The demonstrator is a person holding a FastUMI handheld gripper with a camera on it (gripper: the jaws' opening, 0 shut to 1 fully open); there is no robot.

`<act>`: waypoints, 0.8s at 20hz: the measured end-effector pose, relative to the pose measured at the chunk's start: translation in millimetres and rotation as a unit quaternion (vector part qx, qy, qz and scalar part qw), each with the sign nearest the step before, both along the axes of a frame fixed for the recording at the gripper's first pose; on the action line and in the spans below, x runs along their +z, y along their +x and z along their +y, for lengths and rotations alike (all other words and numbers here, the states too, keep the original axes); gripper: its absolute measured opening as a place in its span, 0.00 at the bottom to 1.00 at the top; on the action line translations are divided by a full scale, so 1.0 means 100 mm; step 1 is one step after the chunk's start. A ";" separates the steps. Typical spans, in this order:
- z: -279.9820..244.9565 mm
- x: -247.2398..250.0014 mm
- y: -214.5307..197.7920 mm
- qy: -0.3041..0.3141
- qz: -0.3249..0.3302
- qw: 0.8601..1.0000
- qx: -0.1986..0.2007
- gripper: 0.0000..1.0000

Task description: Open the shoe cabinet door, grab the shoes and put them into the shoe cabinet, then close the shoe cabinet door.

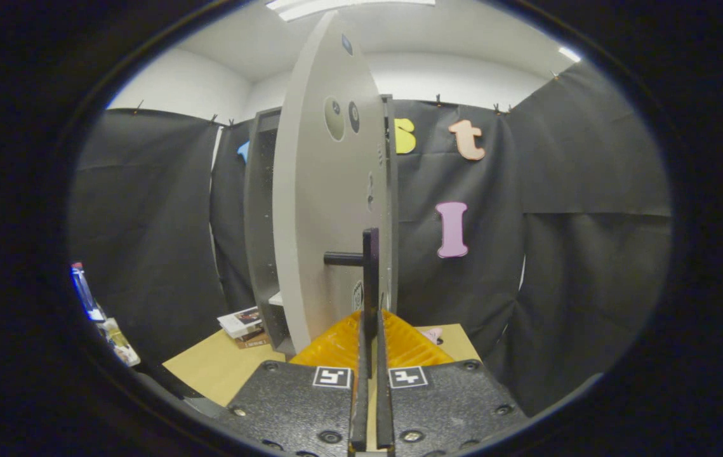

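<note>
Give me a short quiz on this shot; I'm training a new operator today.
1. True or false: the door is fully closed.
2. What are the tongs shut on? A) the handle of the door B) a shoe C) a book
3. Fill in: the stack of books lies on the table right beside the ____.

Key: 1 false, it stands swung open; 2 A; 3 shoe cabinet.
</note>
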State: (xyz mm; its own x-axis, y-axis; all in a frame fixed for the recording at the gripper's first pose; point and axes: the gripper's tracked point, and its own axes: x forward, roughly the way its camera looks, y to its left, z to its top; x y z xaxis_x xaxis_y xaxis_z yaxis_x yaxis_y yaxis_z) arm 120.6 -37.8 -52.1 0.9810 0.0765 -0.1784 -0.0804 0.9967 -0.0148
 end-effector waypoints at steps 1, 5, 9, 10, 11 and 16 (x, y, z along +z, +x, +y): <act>-0.07 0.01 0.02 0.008 -0.002 1.000 -0.012 0.07; -0.32 0.03 -0.05 0.033 -0.009 0.999 -0.027 0.04; -0.21 0.01 -0.22 0.077 -0.004 0.997 -0.007 0.04; -0.21 0.03 -0.29 0.077 -0.007 0.997 -0.007 0.04; -0.13 0.05 -0.36 0.074 -0.013 0.997 0.009 0.04; -0.01 0.02 -0.49 0.050 -0.046 0.998 0.012 0.40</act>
